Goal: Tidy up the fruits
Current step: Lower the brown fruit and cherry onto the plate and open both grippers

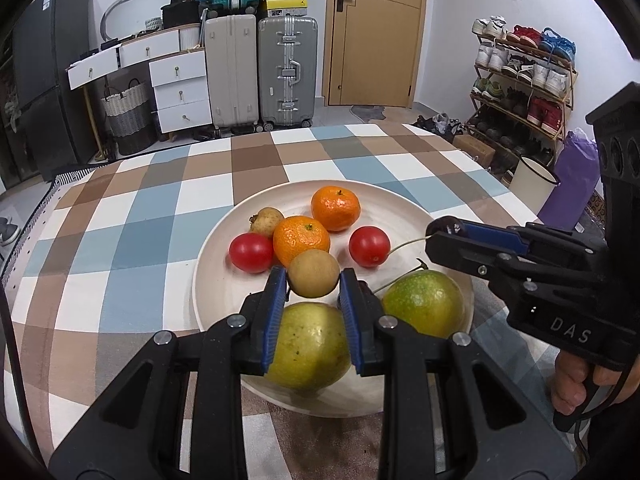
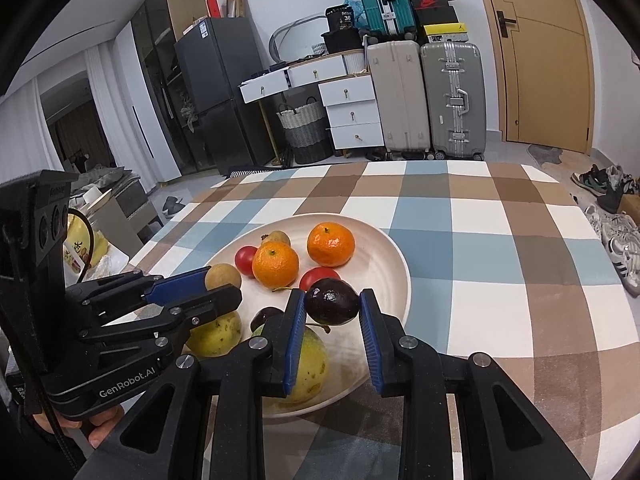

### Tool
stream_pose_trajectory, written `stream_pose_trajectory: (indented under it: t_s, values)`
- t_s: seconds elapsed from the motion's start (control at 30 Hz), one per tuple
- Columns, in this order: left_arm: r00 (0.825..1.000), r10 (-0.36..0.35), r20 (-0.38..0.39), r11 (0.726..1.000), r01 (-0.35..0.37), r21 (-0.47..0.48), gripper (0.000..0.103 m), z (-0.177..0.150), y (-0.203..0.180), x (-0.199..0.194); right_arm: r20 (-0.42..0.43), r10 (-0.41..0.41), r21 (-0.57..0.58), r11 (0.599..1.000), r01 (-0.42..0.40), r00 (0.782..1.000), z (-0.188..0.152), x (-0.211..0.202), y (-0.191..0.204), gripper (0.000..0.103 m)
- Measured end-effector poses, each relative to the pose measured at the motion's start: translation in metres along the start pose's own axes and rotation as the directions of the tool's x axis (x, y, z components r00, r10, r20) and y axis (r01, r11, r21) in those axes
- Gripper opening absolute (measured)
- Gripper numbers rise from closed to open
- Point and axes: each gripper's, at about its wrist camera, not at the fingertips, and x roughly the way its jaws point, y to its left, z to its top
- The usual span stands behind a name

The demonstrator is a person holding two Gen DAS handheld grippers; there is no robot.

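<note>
Looking, left wrist view: left gripper over the near part of the plate, jaws clenched on a small tan round fruit, held just above the plate.
Plate contents, left wrist view: two oranges and, two red tomatoes and, a small brownish fruit at the far left, a yellow-green fruit under the left jaws, a green fruit with a stem beside it.
Right gripper, left wrist view: right gripper reaching in from the right above the plate rim, a dark fruit pinched at its tip.
Table, left wrist view: checked cloth bare of fruit.
Right wrist view: jaws grasping the dark purple fruit, pads against both its sides, held over the near right part of the plate.
Left gripper, right wrist view: at the left, tan fruit between its fingertips, above the plate's left side.
Under the grippers, right wrist view: both yellow-green fruits, plus a second dark fruit, partly hidden.
Progress: nearly all fruit gathered on the plate; only the two held pieces off it.
Remaining, as a judgement: setting both pieces down in free spots and letting go; no other fruit visible off the plate.
</note>
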Motion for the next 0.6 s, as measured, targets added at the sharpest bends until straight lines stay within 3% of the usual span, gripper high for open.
stream_pose_trajectory:
  t_s: [0.13, 0.33, 0.43, 0.5, 0.6]
  values:
    - [1.000, -0.003, 0.006, 1.000, 0.003, -0.012, 0.024, -0.001, 0.000, -0.002, 0.004, 0.000, -0.013, 1.000, 0.000, 1.000, 0.000, -0.001, 0.003, 0.028]
    - [1.000, -0.014, 0.002, 0.999, 0.014, -0.039, 0.027, -0.001, 0.005, -0.004, 0.027, 0.010, -0.014, 1.000, -0.010, 1.000, -0.002, -0.006, 0.004, 0.039]
    - [1.000, -0.006, 0.011, 0.999, 0.007, -0.043, 0.043, -0.003, 0.006, -0.008, 0.022, 0.006, -0.018, 1.000, -0.006, 1.000, -0.002, -0.006, 0.005, 0.047]
    - [0.999, 0.005, 0.031, 0.999, -0.003, -0.039, 0.061, -0.004, 0.006, -0.013, 0.031, 0.007, -0.026, 1.000, -0.006, 1.000, -0.003, -0.008, 0.006, 0.050]
    - [0.998, 0.016, 0.067, 0.999, -0.013, -0.042, 0.075, -0.004, 0.007, -0.022, 0.035, -0.008, -0.048, 0.999, 0.009, 0.999, -0.005, -0.011, 0.010, 0.057]
